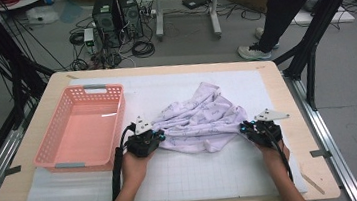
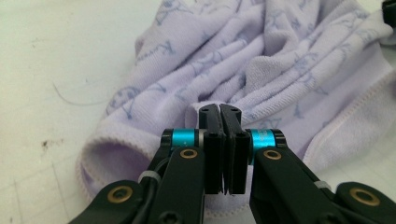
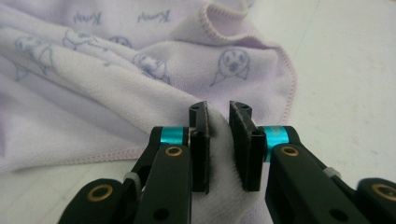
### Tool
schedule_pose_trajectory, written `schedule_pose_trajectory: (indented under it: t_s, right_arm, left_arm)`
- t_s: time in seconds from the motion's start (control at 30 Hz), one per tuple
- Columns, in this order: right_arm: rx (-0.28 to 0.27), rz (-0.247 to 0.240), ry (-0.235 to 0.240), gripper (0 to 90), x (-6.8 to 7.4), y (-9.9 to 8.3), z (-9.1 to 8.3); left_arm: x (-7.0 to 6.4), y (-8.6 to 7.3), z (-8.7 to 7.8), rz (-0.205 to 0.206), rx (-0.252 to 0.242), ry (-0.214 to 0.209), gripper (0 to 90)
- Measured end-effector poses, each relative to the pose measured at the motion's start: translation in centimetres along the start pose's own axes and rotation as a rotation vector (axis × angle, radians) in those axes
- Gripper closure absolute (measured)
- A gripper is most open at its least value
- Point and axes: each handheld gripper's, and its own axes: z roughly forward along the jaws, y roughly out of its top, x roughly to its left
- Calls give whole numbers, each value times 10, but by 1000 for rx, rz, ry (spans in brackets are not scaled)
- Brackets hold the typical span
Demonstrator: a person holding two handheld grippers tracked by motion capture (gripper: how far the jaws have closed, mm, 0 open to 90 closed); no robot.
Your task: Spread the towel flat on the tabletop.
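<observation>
A lavender towel (image 1: 203, 118) printed with small cartoon faces lies crumpled on the white mat at the table's middle. My left gripper (image 1: 160, 134) is at its left edge. In the left gripper view the jaws are pressed together on a thin fold of the towel (image 2: 261, 60), so this gripper (image 2: 219, 109) is shut on it. At the towel's right edge is my right gripper (image 1: 243, 128). The right gripper view shows it (image 3: 219, 109) pinching a thick bunch of the towel (image 3: 116, 84), cloth filling the narrow gap between the jaws.
An empty pink plastic basket (image 1: 81, 131) stands on the mat left of the towel, close to my left hand. Beyond the table a person (image 1: 287, 8) stands at the back right. Computer towers (image 1: 117, 11) and cables sit on the floor.
</observation>
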Motion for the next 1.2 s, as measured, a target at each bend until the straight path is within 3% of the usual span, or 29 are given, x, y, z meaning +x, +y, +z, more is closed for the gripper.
schedule_pose_trajectory:
  t_s: [0.07, 0.17, 0.23, 0.3, 0.43, 0.5, 0.63, 0.7, 0.73, 0.87, 0.93, 1.1, 1.2]
  right_arm:
    - [-6, 17, 2, 716, -2, 0, -1]
    - [-22, 39, 17, 655, -4, -1, -6]
    - [-35, 47, 27, 626, -6, -1, -10]
    - [-54, 55, 33, 620, -10, -1, -16]
    - [-82, 88, 36, 630, -18, -3, -28]
    - [-83, 95, 37, 647, -20, -4, -32]
    - [-76, 91, 29, 669, -22, -9, -38]
    - [-82, 101, 28, 663, -22, -10, -41]
    - [-82, 106, 30, 662, -22, -11, -41]
    - [-76, 85, 38, 661, -15, -15, -44]
    - [-68, 78, 47, 661, -11, -18, -46]
    - [-60, 70, 53, 656, -6, -26, -55]
    - [-54, 79, 54, 644, -6, -29, -57]
  left_arm:
    - [1, 0, 2, -23, -10, 8, 849]
    - [2, 0, 0, -64, -17, -19, 618]
    - [0, 0, -4, -50, -28, -24, 502]
    - [-2, 0, -9, -45, -44, -39, 446]
    - [-4, -4, -18, -42, -72, -57, 457]
    - [-6, -7, -23, -38, -92, -76, 515]
    - [-15, -12, -29, 11, -86, -152, 743]
    - [-24, -12, -21, 24, -58, -206, 754]
    - [-30, -11, -15, 39, -43, -219, 745]
    - [-56, -6, 11, 79, 11, -228, 524]
    - [-67, -2, 23, 99, 33, -234, 474]
    - [-95, 11, 43, 156, 45, -265, 446]
    - [-105, 14, 56, 160, 75, -260, 454]
